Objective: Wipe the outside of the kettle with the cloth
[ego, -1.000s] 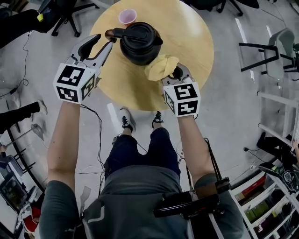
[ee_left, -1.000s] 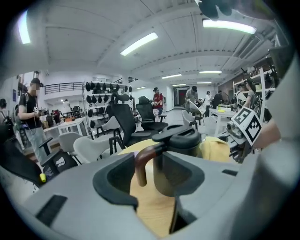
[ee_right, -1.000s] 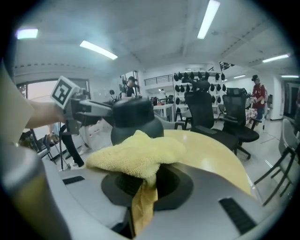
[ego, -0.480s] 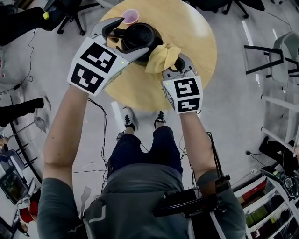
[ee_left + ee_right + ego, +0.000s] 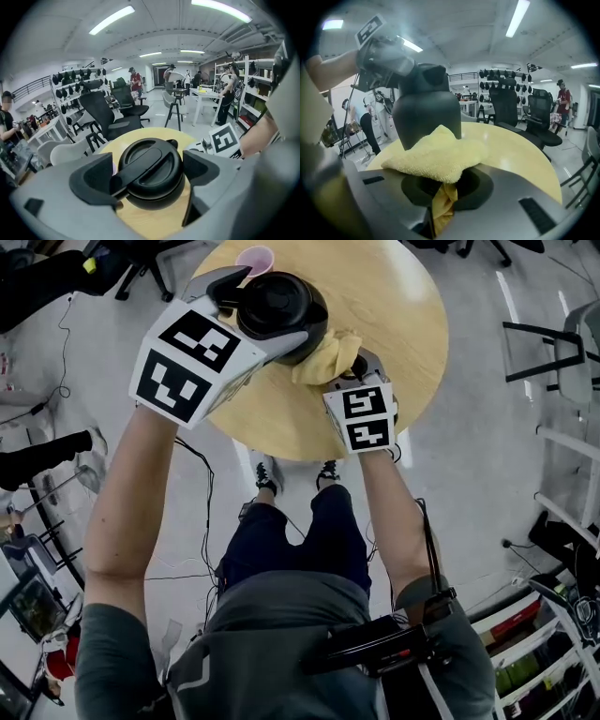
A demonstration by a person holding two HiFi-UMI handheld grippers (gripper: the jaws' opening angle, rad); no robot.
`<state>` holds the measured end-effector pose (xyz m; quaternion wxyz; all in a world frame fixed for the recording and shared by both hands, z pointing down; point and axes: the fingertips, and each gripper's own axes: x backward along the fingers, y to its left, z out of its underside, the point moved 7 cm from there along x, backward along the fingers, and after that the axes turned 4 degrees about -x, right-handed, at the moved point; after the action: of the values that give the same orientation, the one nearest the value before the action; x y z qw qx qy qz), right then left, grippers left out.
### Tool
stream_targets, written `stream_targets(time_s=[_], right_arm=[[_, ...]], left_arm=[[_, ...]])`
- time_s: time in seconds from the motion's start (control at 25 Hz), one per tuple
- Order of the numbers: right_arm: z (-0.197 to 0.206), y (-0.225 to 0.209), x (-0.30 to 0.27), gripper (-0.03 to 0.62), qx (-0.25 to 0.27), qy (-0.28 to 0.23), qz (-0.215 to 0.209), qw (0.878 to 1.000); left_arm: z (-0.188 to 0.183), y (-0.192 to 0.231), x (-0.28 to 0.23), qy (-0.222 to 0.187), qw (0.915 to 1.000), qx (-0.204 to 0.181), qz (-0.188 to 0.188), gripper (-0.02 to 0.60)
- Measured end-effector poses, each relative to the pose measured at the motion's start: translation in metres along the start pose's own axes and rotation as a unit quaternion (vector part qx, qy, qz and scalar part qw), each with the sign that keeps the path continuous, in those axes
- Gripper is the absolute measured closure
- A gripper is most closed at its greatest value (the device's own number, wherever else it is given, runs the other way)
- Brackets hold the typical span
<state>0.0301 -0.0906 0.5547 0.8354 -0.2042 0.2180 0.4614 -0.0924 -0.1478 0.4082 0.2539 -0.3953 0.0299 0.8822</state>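
Note:
A black kettle point(image 5: 281, 304) stands on the round wooden table point(image 5: 384, 306). My left gripper point(image 5: 261, 307) hangs over it from the left. Its jaws have just been opening and stand wide on either side of the kettle's lid point(image 5: 150, 169), with the handle pointing toward the left pad point(image 5: 91, 180); no pad presses on it. Just right of the kettle, my right gripper point(image 5: 352, 367) is shut on a yellow cloth point(image 5: 326, 352). In the right gripper view the cloth point(image 5: 436, 157) lies bunched over the jaws, its far edge close to the kettle's wall point(image 5: 426, 117).
A pink cup point(image 5: 255, 257) stands on the table just behind the kettle. The table's near edge is above the person's feet. Office chairs point(image 5: 112, 117) ring the table's far side, and shelves point(image 5: 553, 652) stand at the lower right.
The left gripper swung from left of the kettle to over it and opened wide around the lid. The right gripper with the cloth dropped slightly beside the kettle.

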Motion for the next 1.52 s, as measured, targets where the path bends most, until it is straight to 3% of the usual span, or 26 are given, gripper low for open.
stream_targets(time_s=[0.32,0.48,0.64,0.84,1.04,1.16,1.24,1.28,1.4,1.48,1.52], right_arm=[[0.029,-0.002,-0.022,0.533,0.008,0.025,0.001,1.0],[0.029,-0.001,-0.02,0.533,0.007,0.03,-0.009,0.999],[0.019,-0.005,-0.008,0.532,0.003,0.025,-0.014,1.0],[0.001,-0.018,0.009,0.531,-0.011,0.016,-0.016,1.0],[-0.028,-0.046,0.033,0.531,-0.038,-0.025,-0.019,0.999],[-0.059,-0.06,0.049,0.531,-0.026,-0.066,-0.022,0.997],[-0.078,-0.062,0.054,0.531,-0.008,-0.082,-0.03,0.996],[-0.086,-0.063,0.054,0.531,0.004,-0.085,-0.036,0.996],[-0.102,-0.064,0.044,0.531,0.027,-0.081,-0.058,0.995],[-0.108,-0.064,0.033,0.531,0.036,-0.075,-0.077,0.994],[-0.111,-0.064,0.028,0.531,0.041,-0.074,-0.085,0.993]], left_arm=[[-0.001,0.001,0.002,-0.01,0.9994,-0.025,0.022,0.13],[0.004,-0.001,0.0,0.001,0.9968,-0.076,0.023,0.132],[0.003,-0.001,-0.001,0.018,0.9981,-0.058,0.012,0.13],[0.001,-0.002,-0.009,0.082,0.9956,-0.042,0.016,0.13],[-0.003,-0.009,-0.022,0.153,0.9855,-0.071,0.014,0.129],[-0.002,-0.016,-0.017,0.134,0.9903,-0.02,-0.033,0.129],[0.0,-0.021,-0.004,0.081,0.9926,0.051,-0.076,0.13],[0.001,-0.023,0.004,0.055,0.9894,0.085,-0.104,0.13],[0.008,-0.032,0.024,0.004,0.9643,0.186,-0.188,0.13],[0.013,-0.041,0.024,-0.015,0.9455,0.246,-0.213,0.13],[0.014,-0.043,0.021,-0.017,0.9402,0.264,-0.214,0.13]])
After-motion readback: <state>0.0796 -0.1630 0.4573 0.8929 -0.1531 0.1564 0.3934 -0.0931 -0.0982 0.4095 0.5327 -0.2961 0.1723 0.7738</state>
